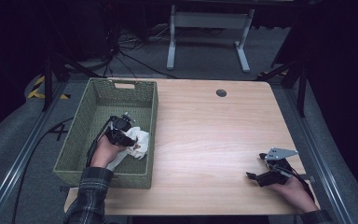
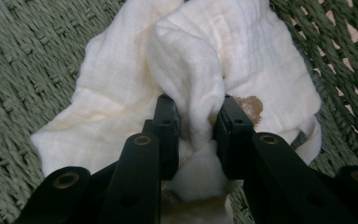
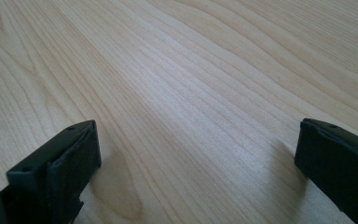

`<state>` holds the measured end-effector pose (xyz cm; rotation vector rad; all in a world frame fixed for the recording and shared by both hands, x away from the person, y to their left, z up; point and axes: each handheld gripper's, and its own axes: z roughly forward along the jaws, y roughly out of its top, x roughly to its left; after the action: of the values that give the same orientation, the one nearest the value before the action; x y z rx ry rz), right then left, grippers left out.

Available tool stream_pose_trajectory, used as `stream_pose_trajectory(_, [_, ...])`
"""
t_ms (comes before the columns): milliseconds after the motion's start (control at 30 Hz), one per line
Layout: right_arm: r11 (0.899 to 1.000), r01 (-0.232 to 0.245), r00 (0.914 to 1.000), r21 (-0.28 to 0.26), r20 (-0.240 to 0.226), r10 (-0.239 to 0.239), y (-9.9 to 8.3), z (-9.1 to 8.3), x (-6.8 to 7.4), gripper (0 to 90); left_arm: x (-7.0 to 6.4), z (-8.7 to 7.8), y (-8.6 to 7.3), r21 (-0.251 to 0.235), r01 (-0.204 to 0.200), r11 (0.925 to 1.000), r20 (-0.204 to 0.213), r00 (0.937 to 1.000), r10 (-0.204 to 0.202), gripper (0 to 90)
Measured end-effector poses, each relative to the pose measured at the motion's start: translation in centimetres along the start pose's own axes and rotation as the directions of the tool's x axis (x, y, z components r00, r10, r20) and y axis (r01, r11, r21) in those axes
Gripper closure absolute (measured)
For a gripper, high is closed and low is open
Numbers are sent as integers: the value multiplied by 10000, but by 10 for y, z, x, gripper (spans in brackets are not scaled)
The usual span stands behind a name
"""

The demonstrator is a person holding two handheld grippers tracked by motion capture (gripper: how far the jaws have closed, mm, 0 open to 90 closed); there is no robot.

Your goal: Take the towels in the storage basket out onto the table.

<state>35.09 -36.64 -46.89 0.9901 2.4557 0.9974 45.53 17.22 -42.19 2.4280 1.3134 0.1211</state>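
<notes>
Close up, the left hand-held gripper (image 2: 196, 123) pinches a brown-stained white cloth (image 2: 200, 70); the right hand-held gripper (image 3: 196, 158) gapes.

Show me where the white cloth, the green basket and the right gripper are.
white cloth (image 2: 121, 116), left gripper view, its flat left fold
green basket (image 1: 121, 85), high view, far rim by the handle slot
right gripper (image 1: 254, 166), high view, between its fingertips

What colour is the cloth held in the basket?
White cloth with a brown stain; clearest in the left gripper view.
</notes>
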Motion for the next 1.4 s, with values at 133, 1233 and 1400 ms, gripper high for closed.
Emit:
stream_pose_trajectory(133, [10000, -4, 10000, 2, -1, 4, 0, 0, 0, 6, 2, -9, -1, -358, 154, 9992, 157, 9998, -149, 738])
stream_pose_trajectory(1233, [10000, -3, 10000, 3, -2, 3, 0, 0, 0, 6, -21, -118, -12, -4345, -363, 8999, 700, 9948, 740, 755])
stream_pose_trajectory(1400, [10000, -6, 10000, 4, -2, 6, 0, 0, 0, 6, -35, -135, -3, -4774, -651, 8763, 855, 9891, 1201, 756])
